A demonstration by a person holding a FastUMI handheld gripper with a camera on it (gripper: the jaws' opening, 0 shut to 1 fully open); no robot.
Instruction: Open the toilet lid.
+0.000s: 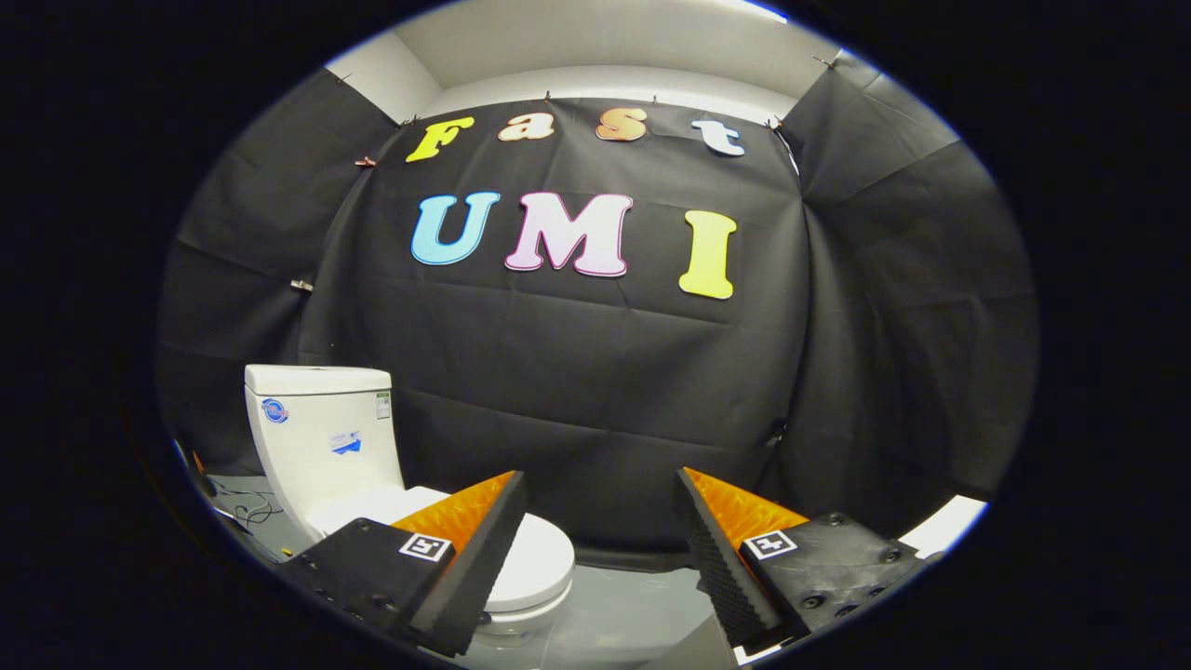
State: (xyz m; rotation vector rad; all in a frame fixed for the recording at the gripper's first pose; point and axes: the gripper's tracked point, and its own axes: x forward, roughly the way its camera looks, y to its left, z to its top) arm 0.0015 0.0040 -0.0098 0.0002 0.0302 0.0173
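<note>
While lid lies flat on bowl: task not yet begun, claw still to reach it.

Toilet (326, 447) standing on floor (623, 605) against black cloth wall, ahead and to left of fingers, tank upright behind; toilet lid (544, 558) closed over seat, partly hidden by left finger, front rim showing just beyond it. Claw (600, 549) held apart, gripping nothing, well clear of lid. Left to do, by judgement: approach, catch front edge, swing lid up toward tank.

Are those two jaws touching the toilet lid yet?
Cannot tell. In the gripper view the gripper is open with nothing between its jaws, but one jaw overlaps the closed toilet lid, hiding any gap or contact.
</note>
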